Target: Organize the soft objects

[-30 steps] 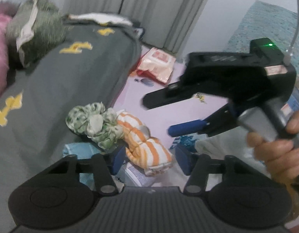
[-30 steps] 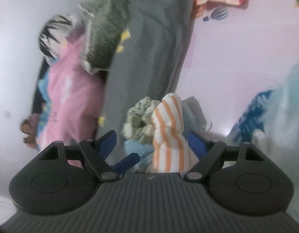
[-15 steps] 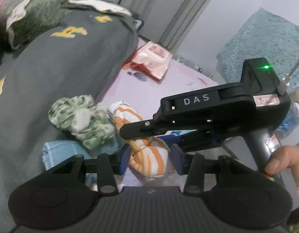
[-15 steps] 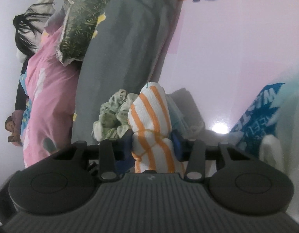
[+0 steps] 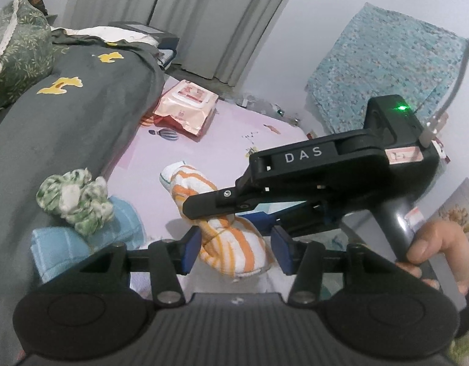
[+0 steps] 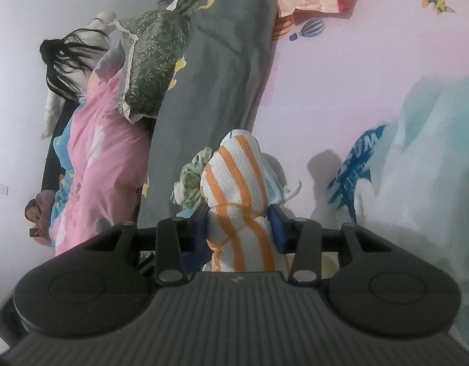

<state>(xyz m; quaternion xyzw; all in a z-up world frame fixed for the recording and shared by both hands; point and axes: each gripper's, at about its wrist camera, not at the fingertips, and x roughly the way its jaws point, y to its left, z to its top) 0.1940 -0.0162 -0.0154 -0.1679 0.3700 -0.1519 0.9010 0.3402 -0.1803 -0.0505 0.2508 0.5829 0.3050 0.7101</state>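
An orange-and-white striped towel roll, tied at its waist, lies on the pink sheet. In the right wrist view my right gripper is shut on the striped towel roll at that waist, both blue pads pressing in. The left wrist view shows the right gripper reaching in from the right, held by a hand. My left gripper straddles the roll's near end. Its jaws are opening and its pads stand at the roll's sides without squeezing.
A green-and-white scrunched cloth sits on a folded blue towel left of the roll, against a dark grey blanket. A wipes pack lies farther back. A plastic bag with blue print is at the right.
The right gripper came in over the striped roll and closed on its waist. The left gripper squeezed the roll, then eased off and drew back a little.
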